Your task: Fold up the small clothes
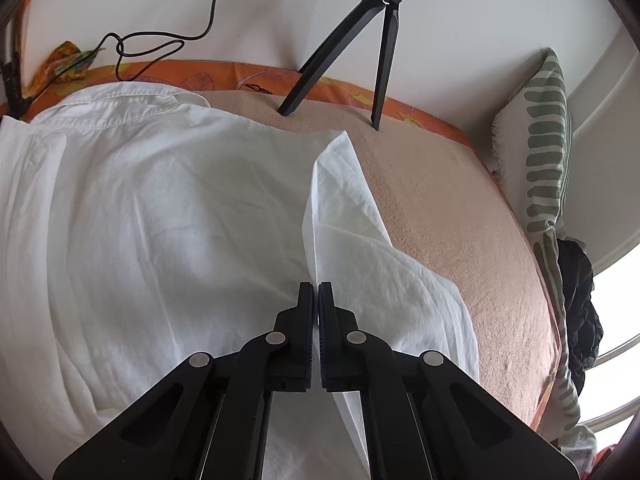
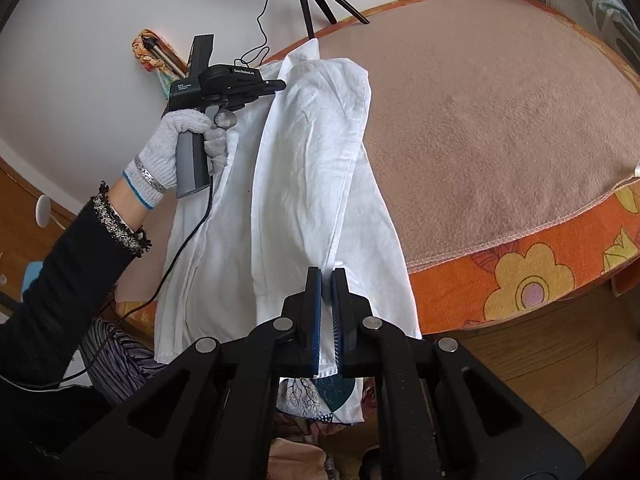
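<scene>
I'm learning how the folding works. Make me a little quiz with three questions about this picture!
1. True or false: the right hand-held gripper is shut on the white shirt.
2. What colour is the blanket under the shirt? A) blue B) peach C) black
3. Fill in: the hand holding the left hand-held gripper wears a grey ____.

Key: 1 true. 2 B. 3 glove.
</scene>
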